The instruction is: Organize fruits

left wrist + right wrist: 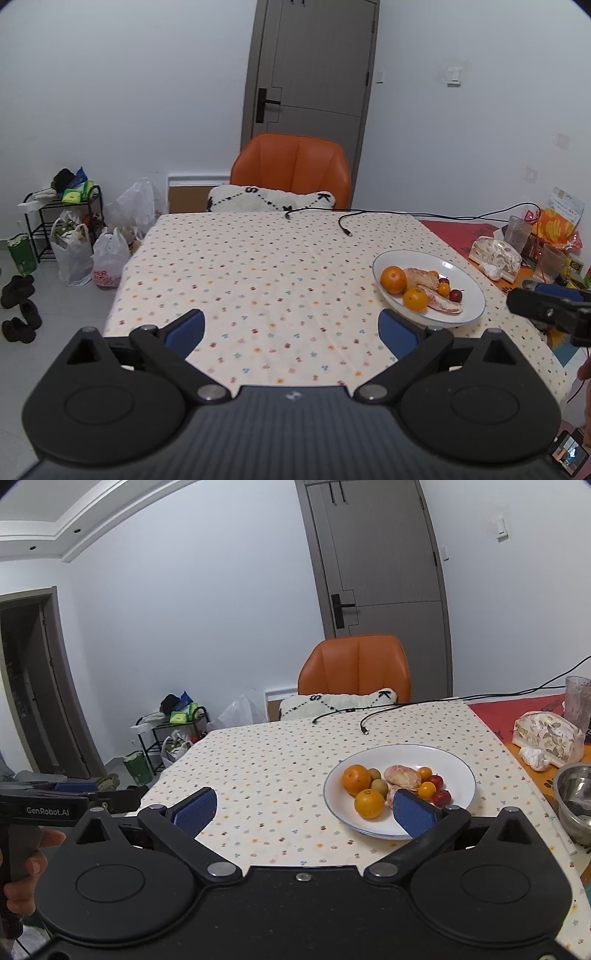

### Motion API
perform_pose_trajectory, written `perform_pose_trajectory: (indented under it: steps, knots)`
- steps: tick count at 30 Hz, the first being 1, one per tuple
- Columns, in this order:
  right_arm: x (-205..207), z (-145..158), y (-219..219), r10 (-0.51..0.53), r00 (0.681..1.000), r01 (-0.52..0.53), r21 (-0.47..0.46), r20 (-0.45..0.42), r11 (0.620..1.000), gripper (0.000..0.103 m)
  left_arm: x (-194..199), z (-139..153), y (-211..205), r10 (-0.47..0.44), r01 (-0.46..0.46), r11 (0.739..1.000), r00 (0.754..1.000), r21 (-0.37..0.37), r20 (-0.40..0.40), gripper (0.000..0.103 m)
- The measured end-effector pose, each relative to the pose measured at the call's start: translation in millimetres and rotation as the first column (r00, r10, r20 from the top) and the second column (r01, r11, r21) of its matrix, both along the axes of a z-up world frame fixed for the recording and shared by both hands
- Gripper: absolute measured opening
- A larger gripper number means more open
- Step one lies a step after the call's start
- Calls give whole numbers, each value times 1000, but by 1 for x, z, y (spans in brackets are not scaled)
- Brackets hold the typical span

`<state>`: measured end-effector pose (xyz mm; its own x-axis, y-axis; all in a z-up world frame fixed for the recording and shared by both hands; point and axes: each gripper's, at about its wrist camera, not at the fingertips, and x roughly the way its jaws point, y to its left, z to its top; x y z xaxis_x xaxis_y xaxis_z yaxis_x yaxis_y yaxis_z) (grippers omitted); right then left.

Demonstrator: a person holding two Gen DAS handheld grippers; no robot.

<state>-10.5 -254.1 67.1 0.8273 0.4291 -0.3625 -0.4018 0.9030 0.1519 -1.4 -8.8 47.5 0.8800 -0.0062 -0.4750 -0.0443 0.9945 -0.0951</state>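
A home dining room: clothed table (258, 266), orange chair (291, 166), shopping bags (107, 258).

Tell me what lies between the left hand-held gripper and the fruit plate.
Only bare dotted tablecloth lies between the left hand-held gripper and the plate, per the left wrist view.

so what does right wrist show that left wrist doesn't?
Only right wrist: two kiwis on the plate, a steel bowl, the open doorway at left, and the left gripper in a hand.
Only left wrist: shoes on the floor, the snack bags, and the right gripper.
Both: plate of fruit, oranges, chair, door, cable. Both grippers open.
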Motion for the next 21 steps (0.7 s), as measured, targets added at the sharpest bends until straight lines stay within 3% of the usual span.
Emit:
perform_pose_trajectory:
  steps: [21]
  knots:
    - [-23,1,-1,39,999,-40,-31,-29,999,103,-31,-1,9,13,-11,999,999,46,-39,99]
